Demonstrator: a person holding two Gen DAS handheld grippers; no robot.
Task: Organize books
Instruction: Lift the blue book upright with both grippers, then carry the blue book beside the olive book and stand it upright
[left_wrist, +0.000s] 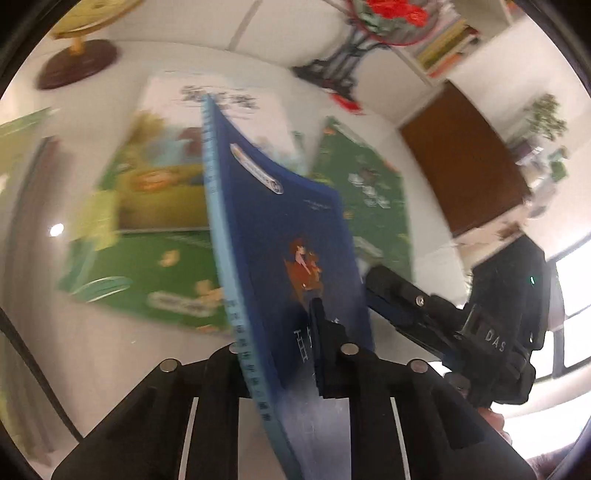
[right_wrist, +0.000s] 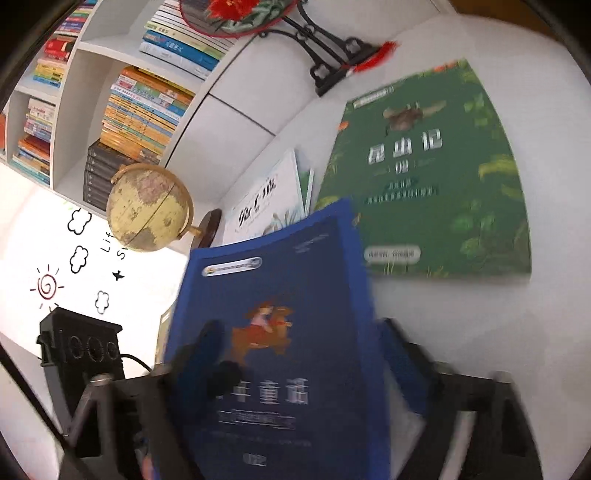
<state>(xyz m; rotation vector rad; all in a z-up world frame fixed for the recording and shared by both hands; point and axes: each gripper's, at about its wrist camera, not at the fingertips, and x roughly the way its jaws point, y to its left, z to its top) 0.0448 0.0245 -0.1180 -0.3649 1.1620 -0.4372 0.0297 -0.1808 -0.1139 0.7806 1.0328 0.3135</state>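
A dark blue book (left_wrist: 280, 236) with a light blue spine is held up off the white table, tilted. My left gripper (left_wrist: 284, 354) is shut on its lower edge. My right gripper (right_wrist: 295, 369) also grips the same blue book (right_wrist: 280, 332) from its side and shows in the left wrist view (left_wrist: 413, 299) at the book's right edge. A dark green book (right_wrist: 428, 177) lies flat on the table beyond. A white-and-green picture book (left_wrist: 162, 162) and another green book (left_wrist: 155, 273) lie flat behind the blue one.
A globe (right_wrist: 147, 206) on a wooden base stands at the table's back. A black stand with a red fan ornament (right_wrist: 332, 55) sits by the wall. White shelves (right_wrist: 88, 55) full of books are at left. A black box (right_wrist: 77, 339) sits nearby.
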